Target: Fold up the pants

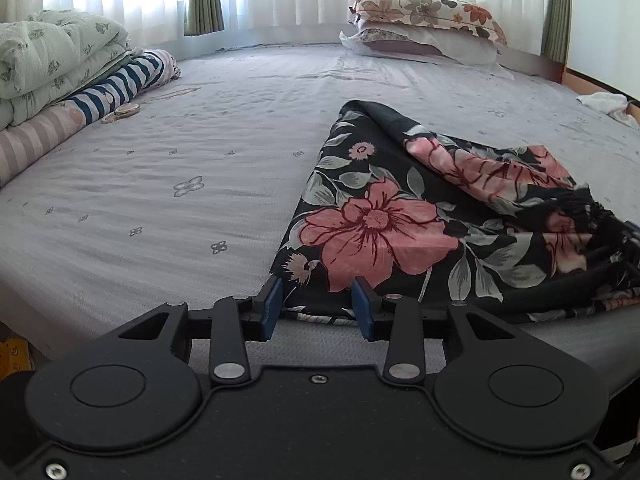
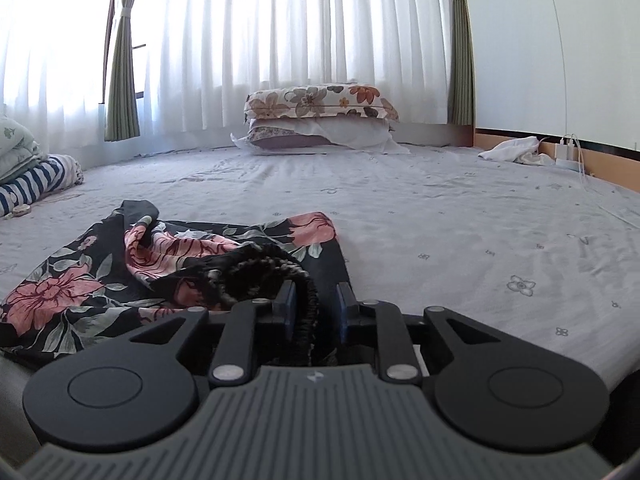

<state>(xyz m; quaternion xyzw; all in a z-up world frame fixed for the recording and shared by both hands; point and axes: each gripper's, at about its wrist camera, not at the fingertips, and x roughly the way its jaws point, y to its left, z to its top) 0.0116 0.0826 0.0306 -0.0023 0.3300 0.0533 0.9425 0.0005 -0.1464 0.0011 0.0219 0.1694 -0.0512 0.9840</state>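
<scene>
Handling as light, limp, slippery cloth, the floral pants (image 1: 376, 216) hang from their gathered waistband (image 2: 306, 300), which sits between the narrowly parted right gripper (image 2: 316, 304) pads, though whether they pinch it cannot be told, while the left gripper (image 1: 318, 300), partly open, straddles the near hem without clamping it.

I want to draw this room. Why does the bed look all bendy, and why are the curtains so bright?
Left wrist view: the fisheye lens bows the bed into a curve. Right wrist view: daylight behind the white curtains washes them out to glare, while the floral pants stay sharp, without blur.

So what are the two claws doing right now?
Left gripper: open around the black floral pants hem.
Right gripper: cannot tell; waistband between its pads.
</scene>
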